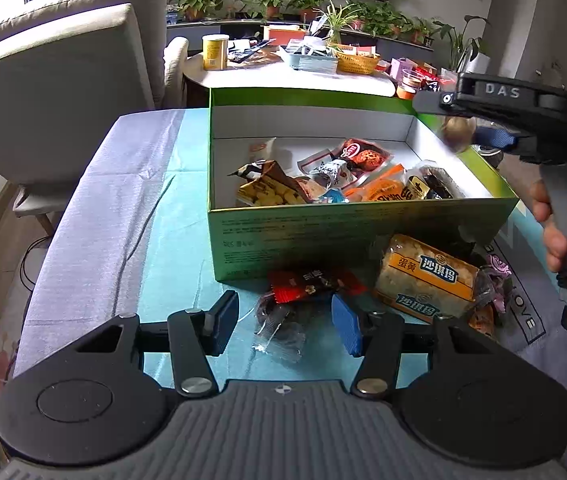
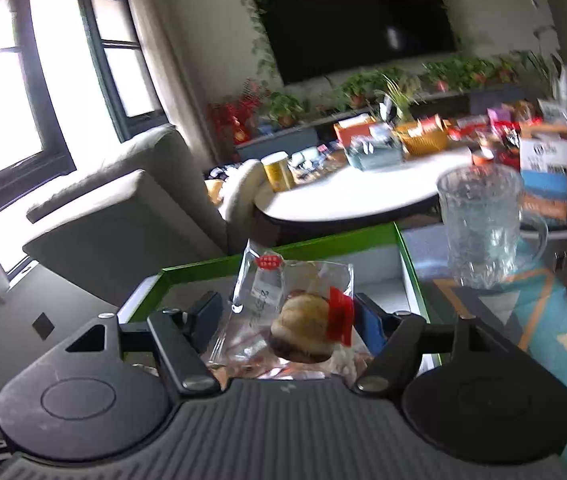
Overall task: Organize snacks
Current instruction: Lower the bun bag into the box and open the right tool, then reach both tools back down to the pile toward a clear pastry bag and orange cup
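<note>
A green box (image 1: 355,228) with a white inside stands on the teal cloth and holds several wrapped snacks (image 1: 347,180). In front of it lie a red and black packet (image 1: 307,284), a clear-wrapped dark snack (image 1: 279,328) and a yellow sachima bar (image 1: 423,276). My left gripper (image 1: 285,324) is low over the cloth and open, its pads either side of the clear-wrapped snack without pressing it. My right gripper (image 2: 287,320) is shut on a round pastry in a clear wrapper (image 2: 303,332), held above the box's rim (image 2: 323,246). In the left wrist view that gripper (image 1: 467,120) hovers over the box's far right corner.
A glass mug (image 2: 479,228) stands on the patterned mat right of the box. Behind is a round white table (image 1: 283,74) with a yellow canister (image 1: 215,52) and baskets. A pale armchair (image 1: 55,80) is at the left. A person's hand (image 1: 551,220) grips the right handle.
</note>
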